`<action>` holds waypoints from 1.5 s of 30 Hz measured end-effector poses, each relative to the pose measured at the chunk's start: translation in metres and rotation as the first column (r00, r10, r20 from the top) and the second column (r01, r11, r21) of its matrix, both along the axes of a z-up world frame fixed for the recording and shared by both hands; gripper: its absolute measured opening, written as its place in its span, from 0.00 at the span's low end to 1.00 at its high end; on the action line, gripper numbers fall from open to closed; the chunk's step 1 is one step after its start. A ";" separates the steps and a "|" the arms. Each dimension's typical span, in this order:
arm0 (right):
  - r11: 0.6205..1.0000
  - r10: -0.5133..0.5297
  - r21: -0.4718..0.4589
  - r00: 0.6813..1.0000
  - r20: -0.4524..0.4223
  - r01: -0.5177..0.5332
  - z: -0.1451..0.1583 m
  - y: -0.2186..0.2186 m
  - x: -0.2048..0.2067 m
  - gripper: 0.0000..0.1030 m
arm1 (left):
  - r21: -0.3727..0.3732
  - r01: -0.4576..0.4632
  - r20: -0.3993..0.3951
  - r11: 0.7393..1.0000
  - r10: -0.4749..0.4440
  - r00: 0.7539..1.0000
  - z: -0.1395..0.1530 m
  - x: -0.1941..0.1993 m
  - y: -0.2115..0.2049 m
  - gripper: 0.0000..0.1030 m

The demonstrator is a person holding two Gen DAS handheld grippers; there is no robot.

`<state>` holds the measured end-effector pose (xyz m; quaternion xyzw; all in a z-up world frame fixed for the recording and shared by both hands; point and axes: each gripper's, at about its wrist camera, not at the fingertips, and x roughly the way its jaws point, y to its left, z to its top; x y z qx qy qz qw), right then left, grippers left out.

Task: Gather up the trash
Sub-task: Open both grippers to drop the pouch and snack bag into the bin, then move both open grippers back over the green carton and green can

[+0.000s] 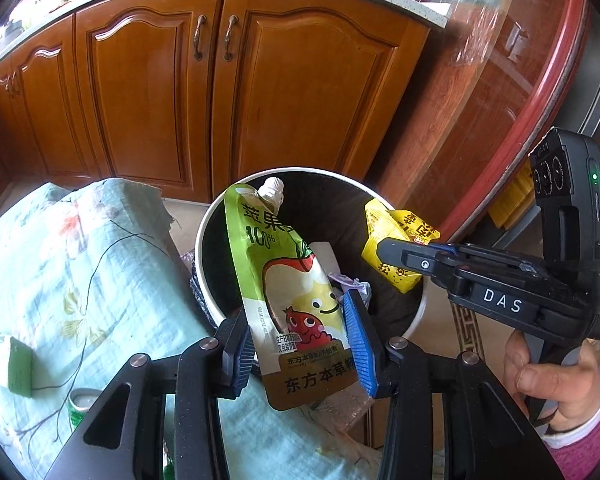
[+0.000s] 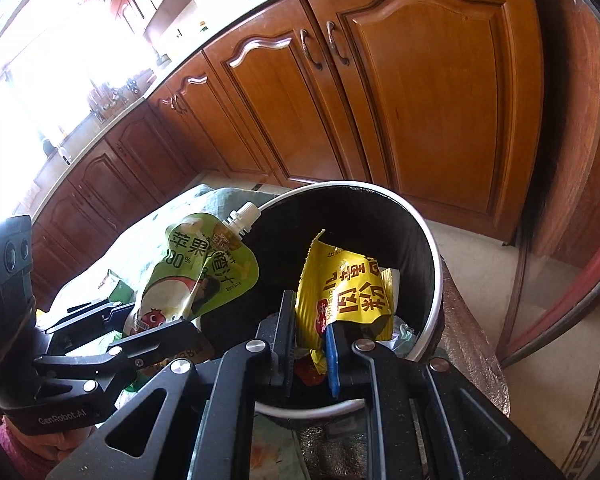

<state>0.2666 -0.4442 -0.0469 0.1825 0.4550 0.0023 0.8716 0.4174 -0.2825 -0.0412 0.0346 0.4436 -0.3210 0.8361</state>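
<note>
daylight, bright | window [image 2: 40,60] glare blown out | fisheye edges curved, dark | sharp

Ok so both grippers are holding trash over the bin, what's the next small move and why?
Probably open the right gripper first: its yellow wrapper already hangs inside the rim of the bin, so it should drop in. The left gripper holds the green pouch with its lower end near the rim's edge, so that one may want a nudge further over the opening before release.
</note>
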 end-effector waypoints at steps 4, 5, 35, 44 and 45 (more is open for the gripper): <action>1.000 -0.001 0.029 0.999 -0.036 0.002 -0.004 -0.006 0.008 0.19 | -0.004 -0.015 -0.017 1.000 0.015 1.000 0.001 0.006 -0.002 0.43; 1.000 -0.003 0.029 0.999 -0.038 0.004 -0.004 -0.006 0.009 0.21 | -0.011 -0.016 -0.016 1.000 0.016 1.000 0.002 0.005 -0.001 0.44; 0.992 0.002 0.124 0.996 0.086 -0.013 0.002 0.085 -0.054 0.74 | -0.161 -0.347 -0.025 0.924 0.348 0.937 0.005 -0.110 0.175 0.63; 0.987 0.059 0.144 0.996 0.066 -0.068 -0.009 0.129 -0.056 0.74 | -0.155 -0.445 -0.071 0.882 0.439 0.895 0.000 -0.122 0.226 0.63; 0.987 0.065 0.144 0.996 0.065 -0.074 -0.010 0.133 -0.055 0.74 | -0.153 -0.453 -0.069 0.878 0.448 0.891 0.000 -0.124 0.231 0.63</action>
